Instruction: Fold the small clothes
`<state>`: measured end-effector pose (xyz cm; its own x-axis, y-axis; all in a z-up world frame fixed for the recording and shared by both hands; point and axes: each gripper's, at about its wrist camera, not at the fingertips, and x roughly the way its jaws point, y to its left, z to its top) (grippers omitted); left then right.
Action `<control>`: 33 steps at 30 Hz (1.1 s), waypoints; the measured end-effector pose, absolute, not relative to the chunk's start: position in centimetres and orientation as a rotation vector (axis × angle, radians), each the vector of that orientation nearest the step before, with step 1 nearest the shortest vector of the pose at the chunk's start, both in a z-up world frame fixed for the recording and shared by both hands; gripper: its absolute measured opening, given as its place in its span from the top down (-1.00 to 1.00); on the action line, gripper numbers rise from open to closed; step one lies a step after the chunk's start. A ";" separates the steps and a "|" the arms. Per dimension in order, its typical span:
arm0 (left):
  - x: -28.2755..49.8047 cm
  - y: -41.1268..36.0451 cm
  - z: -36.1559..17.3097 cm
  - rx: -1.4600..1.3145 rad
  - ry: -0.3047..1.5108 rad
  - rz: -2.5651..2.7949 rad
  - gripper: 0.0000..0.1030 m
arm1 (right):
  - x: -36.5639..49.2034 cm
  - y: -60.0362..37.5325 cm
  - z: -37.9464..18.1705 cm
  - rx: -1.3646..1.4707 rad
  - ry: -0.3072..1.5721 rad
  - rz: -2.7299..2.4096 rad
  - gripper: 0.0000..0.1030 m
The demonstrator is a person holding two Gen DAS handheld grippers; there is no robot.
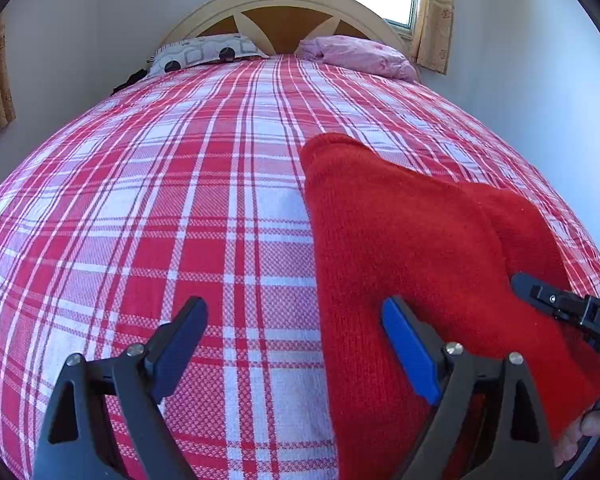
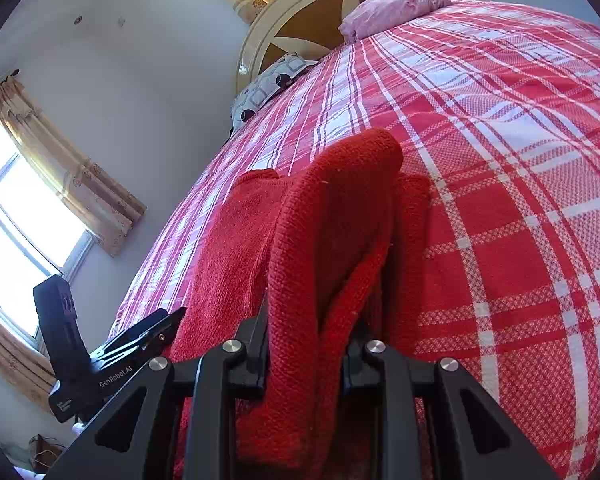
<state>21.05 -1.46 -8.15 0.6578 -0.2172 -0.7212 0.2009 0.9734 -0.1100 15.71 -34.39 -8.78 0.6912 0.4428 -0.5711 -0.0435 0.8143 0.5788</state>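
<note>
A red knitted garment (image 1: 412,248) lies on the right of a red-and-white plaid bedspread (image 1: 160,208), the left gripper (image 1: 296,344) spread wide in the near foreground with its blue-padded right finger against the knit, and the right gripper (image 1: 564,308) reaching in from the right edge.

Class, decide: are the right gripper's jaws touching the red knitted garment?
Touching. The right wrist view shows the right gripper with its jaws pinching a fold of the red knitted garment.
</note>
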 end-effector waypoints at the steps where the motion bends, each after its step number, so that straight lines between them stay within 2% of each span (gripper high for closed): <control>1: 21.1 -1.4 -8.2 -0.018 0.825 -0.230 -0.85 | 15.6 -34.4 -8.7 0.571 0.765 0.284 0.46; 5: 20.6 -1.3 -8.5 -0.014 0.807 -0.221 -0.87 | 12.9 -33.8 -6.6 0.522 0.698 0.188 0.33; 11: 20.7 -1.3 -8.7 -0.024 0.808 -0.214 -0.90 | 6.8 -28.8 -2.4 0.273 0.560 0.068 0.33; 14: 20.7 -1.3 -8.7 -0.022 0.807 -0.206 -0.91 | 6.8 -26.3 -2.7 0.180 0.619 0.109 0.33; 19: 20.6 -1.3 -8.8 -0.017 0.807 -0.206 -0.91 | 7.3 -25.2 -6.6 0.158 0.766 0.078 0.33; 25: 20.5 -1.2 -8.5 -0.005 0.813 -0.210 -0.91 | 6.1 -25.1 -6.1 0.130 0.774 0.083 0.33; 28: 20.0 -0.9 -7.5 0.034 0.792 -0.233 -0.91 | 6.0 -26.1 -3.6 0.165 0.706 0.109 0.33; 33: 20.2 -1.0 -5.6 0.002 0.781 -0.268 -0.91 | 10.2 -27.3 -0.6 0.201 0.650 0.068 0.33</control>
<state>20.23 -1.04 -5.63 0.6781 -0.2375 -0.6956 0.2391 0.9662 -0.0968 10.21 -27.26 -0.61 0.7947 0.1254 -0.5939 0.0002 0.9784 0.2069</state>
